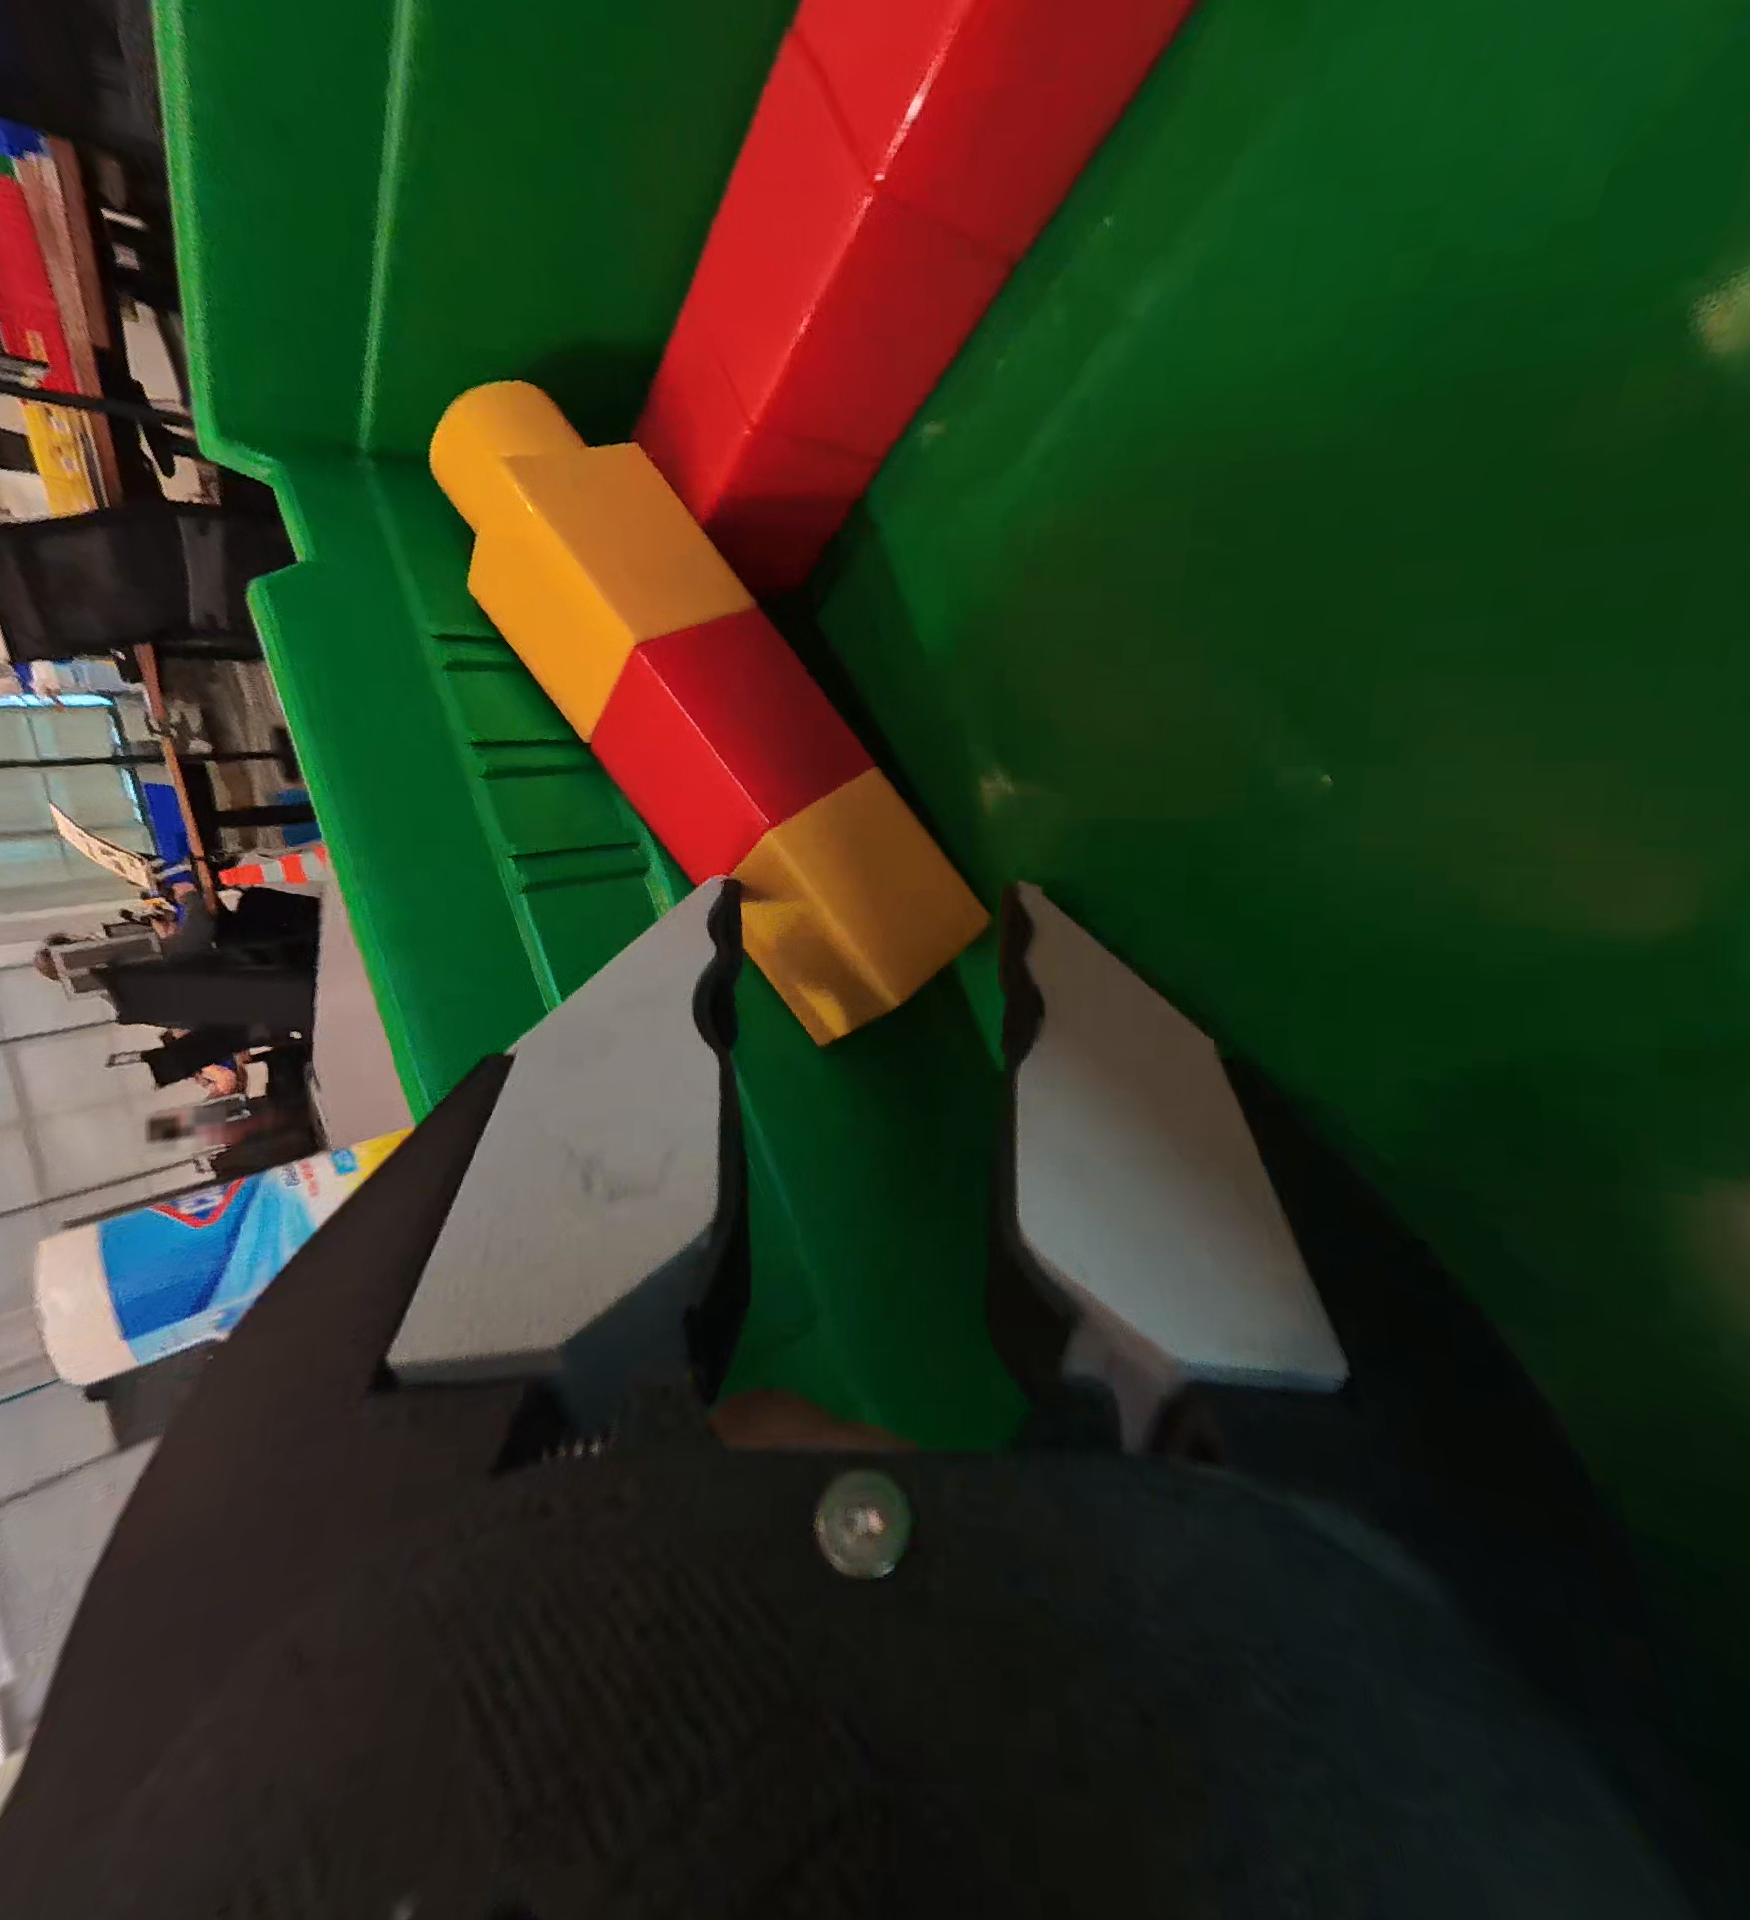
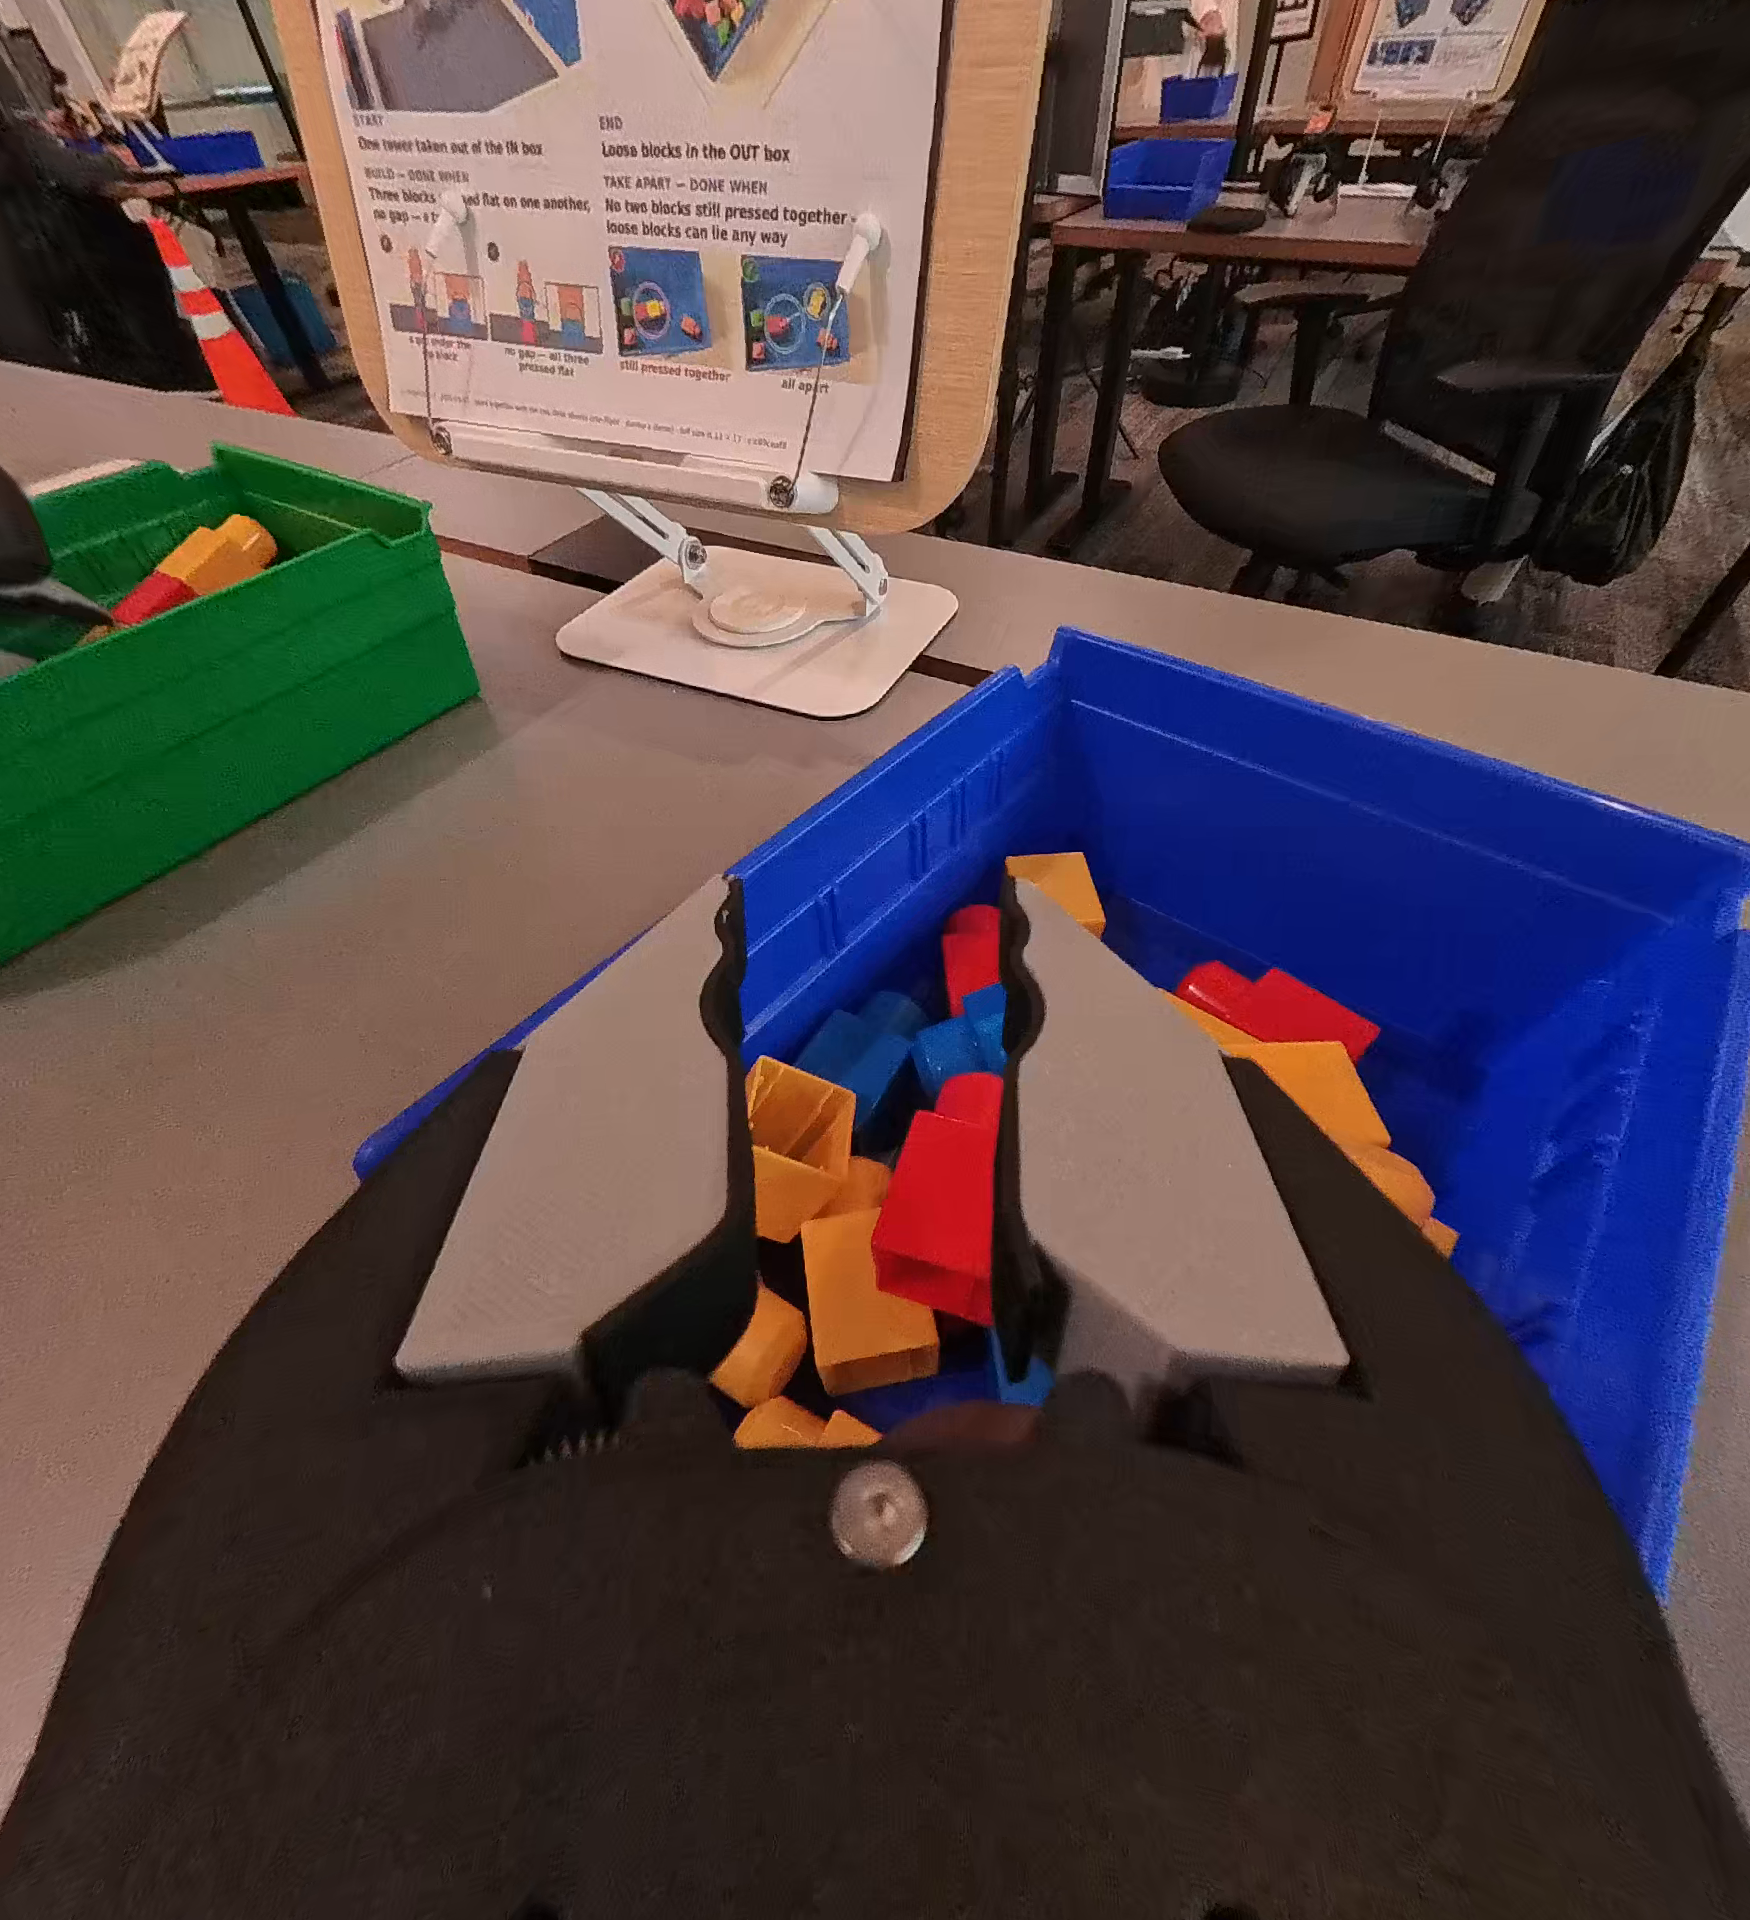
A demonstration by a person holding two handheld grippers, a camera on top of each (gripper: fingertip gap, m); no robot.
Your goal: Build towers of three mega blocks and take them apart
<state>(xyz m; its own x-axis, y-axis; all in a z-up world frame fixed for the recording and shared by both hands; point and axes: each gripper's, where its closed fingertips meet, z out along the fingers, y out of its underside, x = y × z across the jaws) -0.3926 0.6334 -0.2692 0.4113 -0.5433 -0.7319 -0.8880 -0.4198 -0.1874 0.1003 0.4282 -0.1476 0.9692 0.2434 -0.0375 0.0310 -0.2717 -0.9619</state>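
Left wrist view, left gripper (image 1: pixel 871 935) fingers open, straddling tower (image 1: pixel 715 717) end

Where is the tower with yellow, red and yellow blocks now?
The yellow-red-yellow tower lies on its side inside the green bin, beside an all-red tower; its near yellow end sits between the open left gripper fingers.

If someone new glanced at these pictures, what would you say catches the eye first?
A yellow-red-yellow tower lies in the green bin, its near end between the left gripper's open jaws. The right gripper hangs open over the blue bin of loose blocks.
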